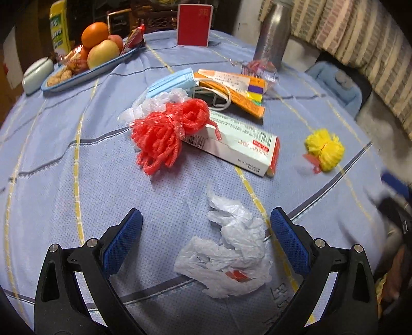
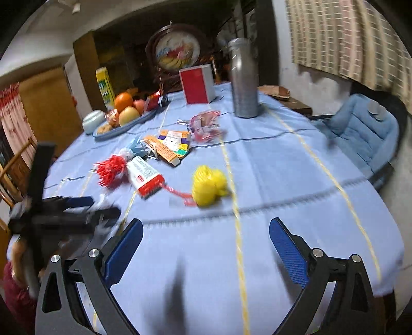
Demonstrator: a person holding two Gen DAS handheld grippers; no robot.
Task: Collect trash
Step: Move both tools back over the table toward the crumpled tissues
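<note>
Hovering over the blue tablecloth [image 1: 64, 180], the left gripper [image 1: 206, 232] stands with its jaws spread wide and nothing pinched; the crumpled white plastic bag [image 1: 226, 252] lies on the cloth between the two blue pads [image 1: 123, 242], touching neither. The right gripper [image 2: 206, 242] is likewise spread and empty, with only bare cloth between its fingers; the yellow foam net [image 2: 208, 185] lies ahead of it, well apart.

The remaining trash sits farther up the table: a red foam net [image 1: 167, 134] resting against a white medicine box [image 1: 242, 147], with a blue face mask [image 1: 172, 82] and an orange box [image 1: 231, 90] behind.

Handling, as judged:
- The bag is thin film: very light, limp and slippery. It will likely collapse under the pads, so closing fully on the tallest crumpled ridge at its middle seems best; a flat edge may slip out.
- The foam nets are soft and springy, and should compress. Grip across the bundle's middle.
- The boxes are stiff but light card. Take them across the narrow faces.

The fruit tray [image 1: 85, 74], the steel flask [image 1: 273, 33] and the red box [image 1: 194, 24] appear not to be trash.
</note>
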